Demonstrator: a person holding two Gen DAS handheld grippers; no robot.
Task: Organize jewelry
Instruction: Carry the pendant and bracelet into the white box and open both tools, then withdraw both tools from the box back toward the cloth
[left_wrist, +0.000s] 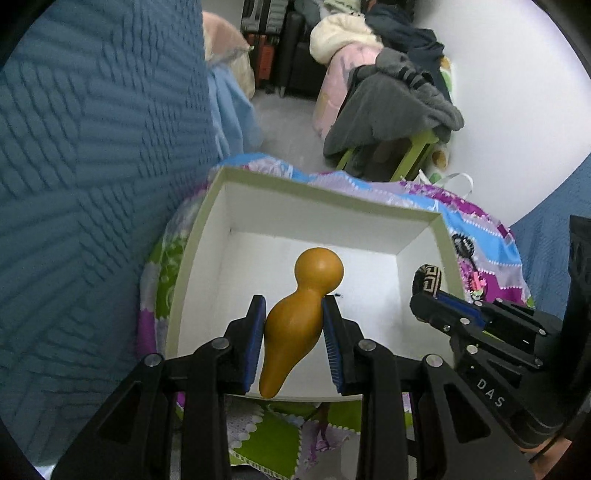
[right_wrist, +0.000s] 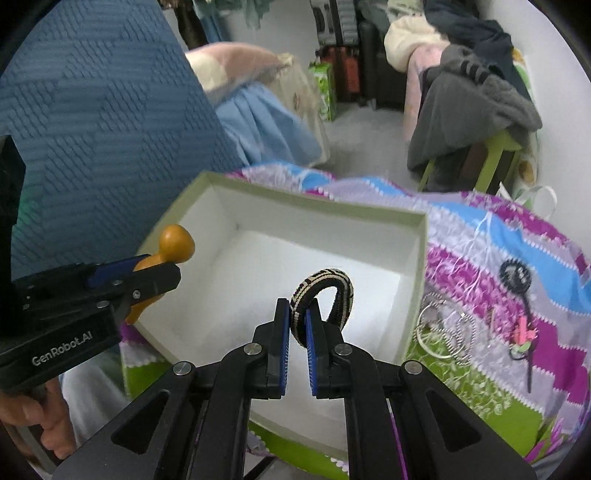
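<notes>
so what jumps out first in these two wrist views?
The left gripper is shut on an orange gourd-shaped piece, held over the open white box. The right gripper pinches a black-and-cream woven bangle above the same box. To the right of the box, silver hoops and small trinkets lie on the bright patchwork quilt.

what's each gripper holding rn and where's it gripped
Left gripper clamps the yellow gourd at its wider lower body. Right gripper pinches the patterned bangle on its rim.
</notes>
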